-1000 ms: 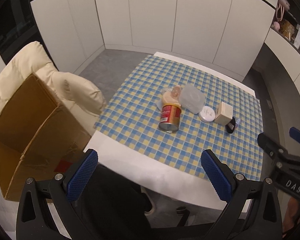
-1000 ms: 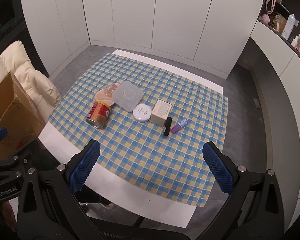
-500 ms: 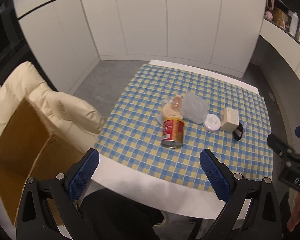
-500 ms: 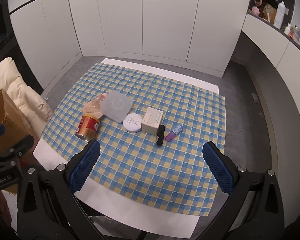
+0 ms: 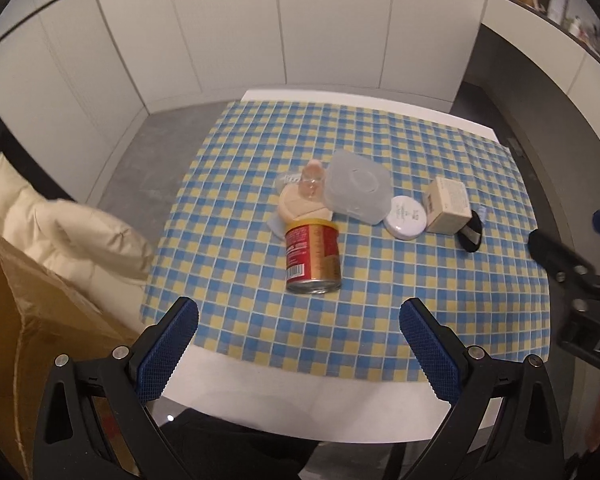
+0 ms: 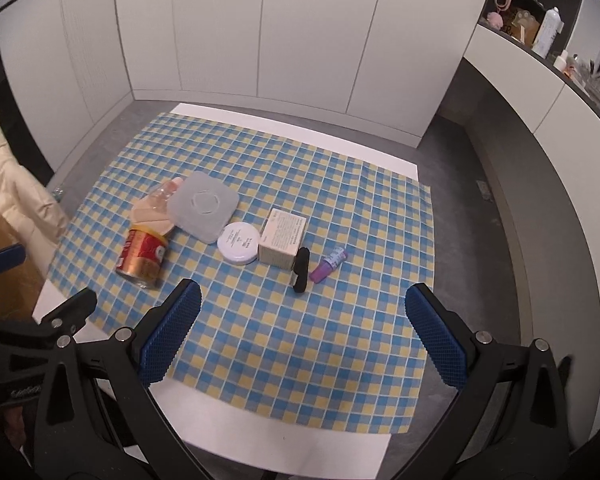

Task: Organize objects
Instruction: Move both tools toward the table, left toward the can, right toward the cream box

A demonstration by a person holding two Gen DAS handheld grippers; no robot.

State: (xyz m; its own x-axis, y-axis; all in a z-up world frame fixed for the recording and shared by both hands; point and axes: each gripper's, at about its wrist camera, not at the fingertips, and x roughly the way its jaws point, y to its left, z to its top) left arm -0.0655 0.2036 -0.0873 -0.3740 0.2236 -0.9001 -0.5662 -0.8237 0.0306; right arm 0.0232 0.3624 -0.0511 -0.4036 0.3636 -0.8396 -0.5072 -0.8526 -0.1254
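Note:
A red can point(image 5: 312, 258) point(image 6: 142, 253) lies on its side on the checked tablecloth point(image 5: 380, 304). Behind it sit a beige round puff point(image 5: 300, 206), a small clear bottle point(image 5: 311, 182) and a translucent square container point(image 5: 358, 192) point(image 6: 203, 205). To the right are a white round compact point(image 5: 405, 222) point(image 6: 238, 242), a beige carton point(image 5: 448, 208) point(image 6: 283, 238), a black tube point(image 6: 301, 265) and a purple tube point(image 6: 328, 265). My left gripper point(image 5: 298, 344) and right gripper point(image 6: 302, 334) hover open above the table's near edge, holding nothing.
An open cardboard box point(image 5: 24, 320) stands at the left beside a cream padded chair point(image 5: 60, 220). White cabinets ring the room. A shelf with bottles point(image 6: 540, 32) is at the far right. The other gripper's black frame point(image 5: 572, 280) shows at the right of the left wrist view.
Both grippers have moved forward and closer to the table, so the objects look larger and more centred. The cardboard box has slid toward the left edge of the left wrist view.

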